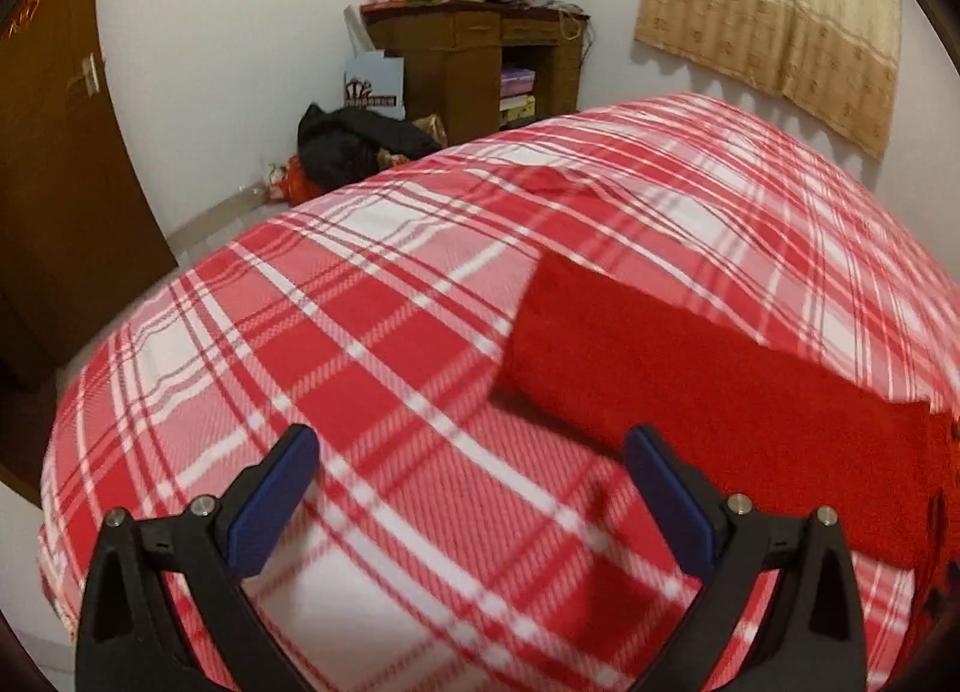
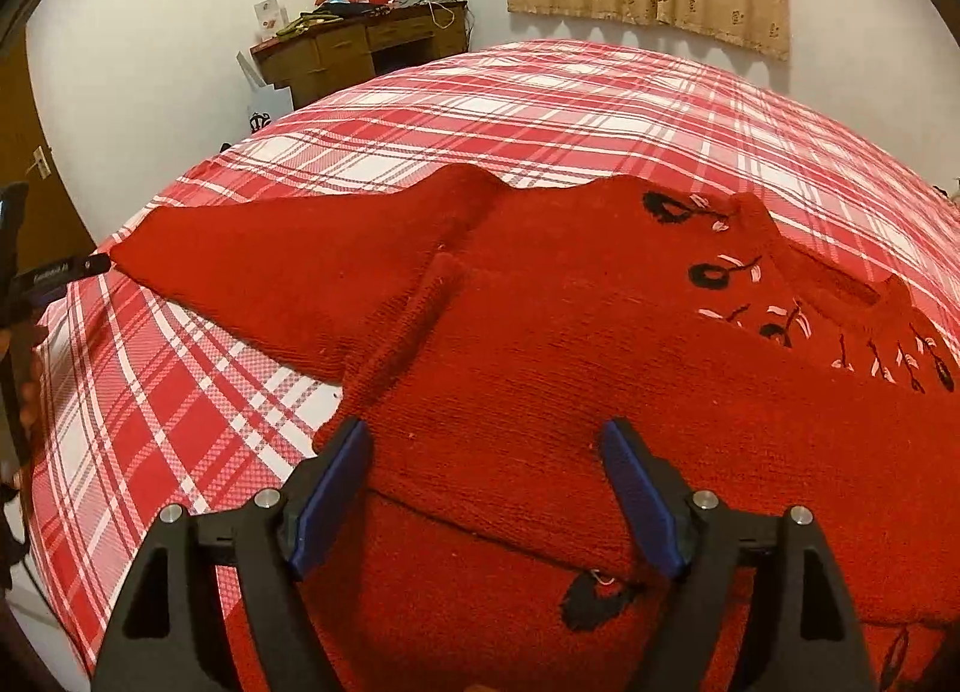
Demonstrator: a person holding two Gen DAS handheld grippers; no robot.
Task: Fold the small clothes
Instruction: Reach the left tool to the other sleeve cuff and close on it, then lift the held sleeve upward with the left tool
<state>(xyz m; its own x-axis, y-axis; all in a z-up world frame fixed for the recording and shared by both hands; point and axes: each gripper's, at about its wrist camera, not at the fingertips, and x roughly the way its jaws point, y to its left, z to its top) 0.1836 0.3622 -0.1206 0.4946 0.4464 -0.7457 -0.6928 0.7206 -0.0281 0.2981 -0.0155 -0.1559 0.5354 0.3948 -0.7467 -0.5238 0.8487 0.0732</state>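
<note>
Left wrist view: the left gripper (image 1: 474,488) hangs over the plaid bed (image 1: 336,296), jaws spread wide and holding nothing. The sweater's sleeve (image 1: 690,368) lies flat just to its right, near the right finger.

Right wrist view: the right gripper (image 2: 483,488) is wide open and empty above the red sweater (image 2: 600,368), which lies on the bed with one sleeve laid across the body and the other stretched out left. The thick knit could bunch or slip if a pinch catches only the top layer, spoiling the fold.
</note>
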